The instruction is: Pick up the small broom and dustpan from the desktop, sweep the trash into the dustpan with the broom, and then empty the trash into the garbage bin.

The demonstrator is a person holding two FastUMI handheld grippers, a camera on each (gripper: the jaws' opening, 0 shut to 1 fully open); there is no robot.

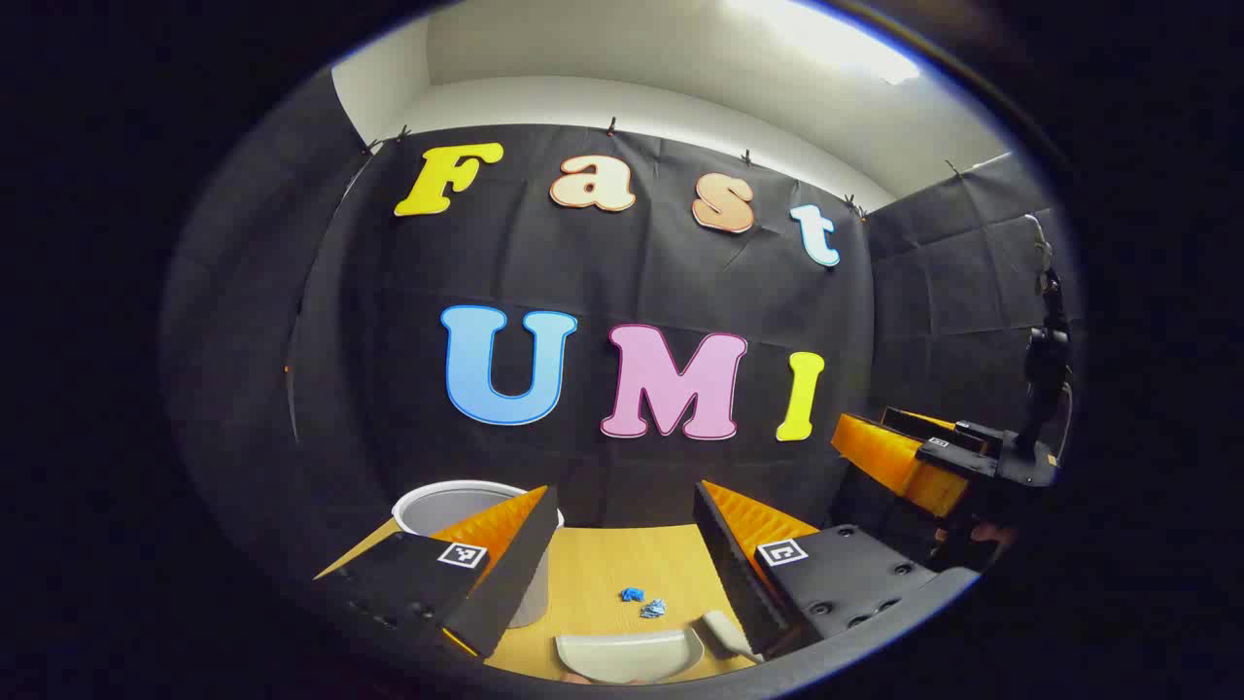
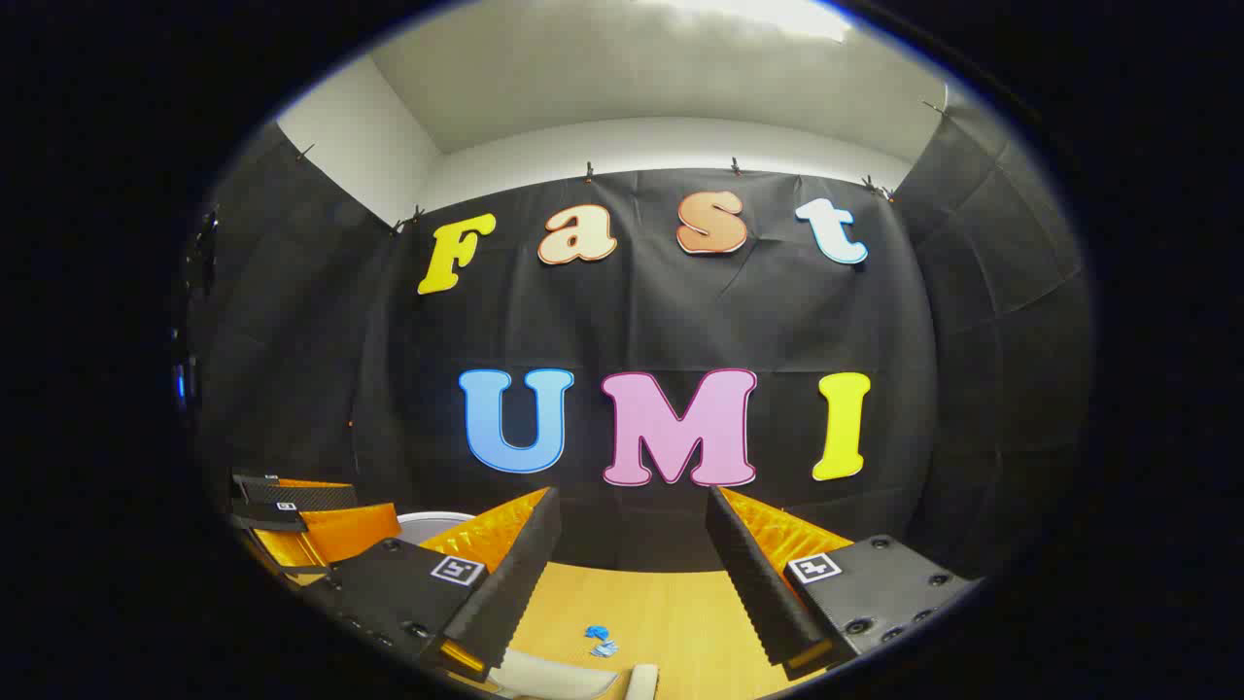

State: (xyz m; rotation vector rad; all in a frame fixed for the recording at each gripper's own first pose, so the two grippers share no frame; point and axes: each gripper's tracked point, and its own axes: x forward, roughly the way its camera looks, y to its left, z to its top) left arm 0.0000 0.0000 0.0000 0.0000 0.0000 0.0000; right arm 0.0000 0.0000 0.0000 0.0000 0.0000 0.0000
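On desktop [image 1: 603, 574]: dustpan [image 1: 627, 656], broom [image 1: 727, 634], blue trash [image 1: 641, 601] untouched beside bin [image 1: 457, 510]. Left gripper [image 1: 627, 544], right gripper [image 2: 632, 544] wide open, empty. Everything left.

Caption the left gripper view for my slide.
Open left gripper above the desk, with blue trash, dustpan and bin ahead.

Both tongs [image 1: 622, 544] [image 2: 632, 574] share black screw-studded bodies, each with a square black-and-white marker, and ribbed inner faces.

light: bright ceiling glare up top; walls dim | focus: sharp centre | edges: strong fisheye bending
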